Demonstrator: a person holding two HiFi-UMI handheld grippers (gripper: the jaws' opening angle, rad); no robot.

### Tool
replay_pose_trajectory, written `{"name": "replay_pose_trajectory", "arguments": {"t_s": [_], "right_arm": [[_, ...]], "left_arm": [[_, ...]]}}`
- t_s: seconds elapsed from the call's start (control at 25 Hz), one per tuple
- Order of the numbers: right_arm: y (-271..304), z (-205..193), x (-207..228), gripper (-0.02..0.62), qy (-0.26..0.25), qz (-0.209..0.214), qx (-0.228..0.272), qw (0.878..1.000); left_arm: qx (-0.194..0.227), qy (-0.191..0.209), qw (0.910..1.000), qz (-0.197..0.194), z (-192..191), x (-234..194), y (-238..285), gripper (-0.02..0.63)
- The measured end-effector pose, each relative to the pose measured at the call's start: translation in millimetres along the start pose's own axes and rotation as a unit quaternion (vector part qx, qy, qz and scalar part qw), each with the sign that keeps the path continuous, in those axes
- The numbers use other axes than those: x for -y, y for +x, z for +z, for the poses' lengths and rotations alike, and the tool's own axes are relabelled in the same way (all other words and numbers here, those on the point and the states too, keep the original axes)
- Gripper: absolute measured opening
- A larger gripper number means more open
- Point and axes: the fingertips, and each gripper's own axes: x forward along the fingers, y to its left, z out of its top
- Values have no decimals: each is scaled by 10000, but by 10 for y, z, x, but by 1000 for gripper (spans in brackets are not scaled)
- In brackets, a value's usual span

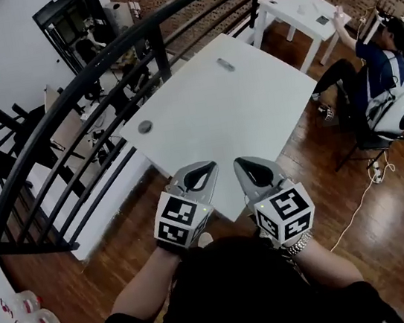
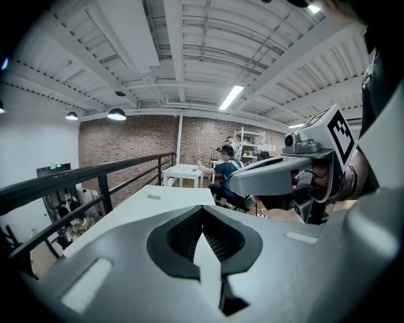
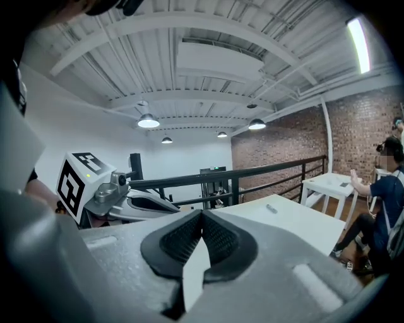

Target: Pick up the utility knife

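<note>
- While both forearms reach up from the bottom of the head view, the left gripper and the right gripper are held side by side. They are a little apart, with their tips angled slightly toward each other.
- Both grippers hang over the near corner of the white table, pointing forward and a little downward.
- Each wrist sits behind a cube of black-and-white square markers, and a metal link band circles the right wrist.
- In the left gripper view, the left gripper has its jaws closed tip to tip, with nothing between the ribbed black pads.
- In the right gripper view, the right gripper is also closed and empty. Its dark ridged pads meet at a point inside smooth, matte grey shells.
- The utility knife lies flat on the far part of the tabletop, in the upper centre of the head view and well apart from both grippers. It is a slim, short grey bar.
- The knife also shows as a small sliver on the table in the left gripper view and the right gripper view.
- A dark round disc rests near the table's left edge.
- The tabletop is smooth, matte and square-cornered.
- A black metal railing with a curved top bar runs past the table's far left side.
- Glossy wooden floor spreads at the right, where a seated person is near a second white table.
</note>
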Motion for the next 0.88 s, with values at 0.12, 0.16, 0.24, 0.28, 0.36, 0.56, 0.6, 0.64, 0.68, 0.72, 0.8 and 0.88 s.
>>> {"name": "replay_pose_trajectory", "arguments": {"t_s": [0.12, 0.16, 0.24, 0.28, 0.36, 0.56, 0.6, 0.64, 0.68, 0.72, 0.8, 0.88], "right_arm": [[-23, -33, 322, -8, -10, 281, 11, 9996], [-40, -36, 451, -8, -17, 377, 16, 9993], [-101, -41, 700, -8, -44, 584, 14, 9983], [-146, -43, 821, -8, -64, 690, 11, 9976], [-246, -45, 1077, -8, -113, 878, 13, 9961], [-469, -126, 1608, -8, -145, 1202, -59, 9926], [-497, -128, 1696, -8, -133, 1226, -66, 9923], [-515, -121, 1784, -8, -117, 1242, -62, 9922], [-528, -115, 1869, -8, -99, 1255, -54, 9920], [-537, -114, 1947, -8, -81, 1266, -49, 9919], [-539, -111, 2078, -8, -56, 1278, -49, 9918], [-518, -83, 2186, -8, -73, 1280, -35, 9917]], "left_arm": [[-43, -57, 9996, 278, 56, 89, 286, 17], [-46, -56, 9992, 389, 94, 127, 391, 17], [-48, -76, 9980, 620, 168, 221, 600, 17], [-55, -117, 9974, 713, 198, 290, 705, 17], [-70, -200, 9959, 875, 263, 439, 931, 17], [-106, -311, 9934, 1101, 383, 767, 1435, 17], [-130, -332, 9932, 1108, 403, 809, 1516, 17], [-147, -342, 9930, 1117, 432, 839, 1593, 17], [-158, -339, 9929, 1133, 464, 863, 1663, 17], [-165, -329, 9927, 1153, 496, 882, 1726, 17], [-173, -308, 9924, 1183, 548, 893, 1839, 17], [-171, -299, 9922, 1200, 588, 864, 1948, 17]]}}
